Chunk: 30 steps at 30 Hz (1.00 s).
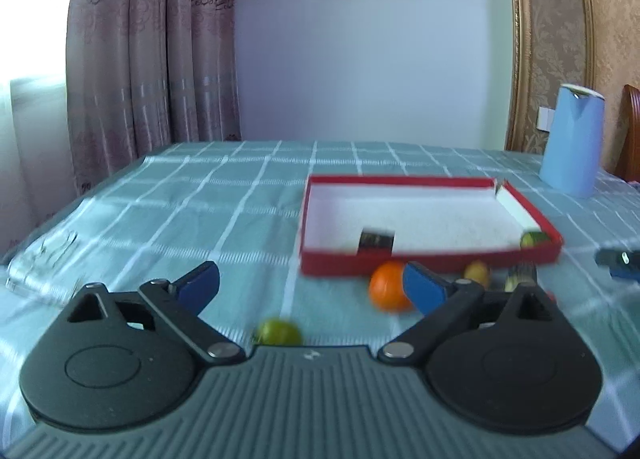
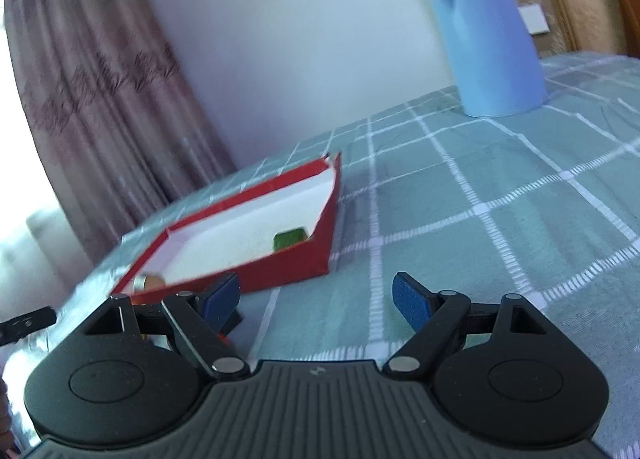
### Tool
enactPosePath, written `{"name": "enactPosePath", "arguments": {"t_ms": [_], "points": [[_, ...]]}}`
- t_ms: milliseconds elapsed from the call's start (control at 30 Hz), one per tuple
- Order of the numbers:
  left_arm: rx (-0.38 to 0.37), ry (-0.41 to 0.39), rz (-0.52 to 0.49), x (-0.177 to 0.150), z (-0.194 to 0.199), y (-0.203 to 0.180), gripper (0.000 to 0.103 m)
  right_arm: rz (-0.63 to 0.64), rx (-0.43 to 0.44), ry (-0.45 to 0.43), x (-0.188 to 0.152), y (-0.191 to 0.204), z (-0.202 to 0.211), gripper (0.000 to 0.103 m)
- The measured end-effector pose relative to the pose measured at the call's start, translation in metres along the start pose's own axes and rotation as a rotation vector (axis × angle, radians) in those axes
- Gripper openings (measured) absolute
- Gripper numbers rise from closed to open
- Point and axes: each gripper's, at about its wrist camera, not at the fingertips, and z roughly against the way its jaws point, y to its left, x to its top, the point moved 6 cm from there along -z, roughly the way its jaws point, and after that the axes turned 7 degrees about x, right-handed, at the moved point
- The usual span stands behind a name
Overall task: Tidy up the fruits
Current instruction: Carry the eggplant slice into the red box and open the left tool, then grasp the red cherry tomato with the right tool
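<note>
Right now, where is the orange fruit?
In the left wrist view, the orange fruit lies on the tablecloth, just before the red box, beside the gripper's right pad.

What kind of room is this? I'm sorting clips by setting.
Probably a home dining or living room: a table under a checked cloth, patterned curtains by a bright window, and a blue jug beside a wooden chair.
</note>
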Motion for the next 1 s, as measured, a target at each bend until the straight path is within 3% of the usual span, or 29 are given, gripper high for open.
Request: {"name": "enactPosePath", "arguments": {"t_ms": [233, 433, 500, 700, 933, 1000], "points": [[0.022, -0.054, 0.003, -0.035, 0.012, 0.017, 0.099, 0.241, -0.025, 0.035, -0.010, 0.046, -0.006, 0.084], [0.026, -0.083, 0.027, -0.045, 0.007, 0.024, 0.099, 0.357, 0.015, 0.124, -0.024, 0.074, -0.022, 0.075], [0.017, -0.084, 0.045, -0.045, 0.006, 0.027, 0.099, 0.376, 0.025, 0.152, -0.028, 0.079, -0.026, 0.065], [0.001, -0.074, 0.064, -0.047, 0.002, 0.030, 0.100, 0.422, 0.001, 0.196, -0.038, 0.089, -0.032, 0.053], [0.007, -0.069, 0.076, -0.048, 0.001, 0.032, 0.101, 0.416, -0.002, 0.212, -0.037, 0.088, -0.038, 0.049], [0.012, -0.068, 0.073, -0.049, 0.001, 0.032, 0.101, 0.416, -0.002, 0.220, -0.037, 0.088, -0.040, 0.044]]}}
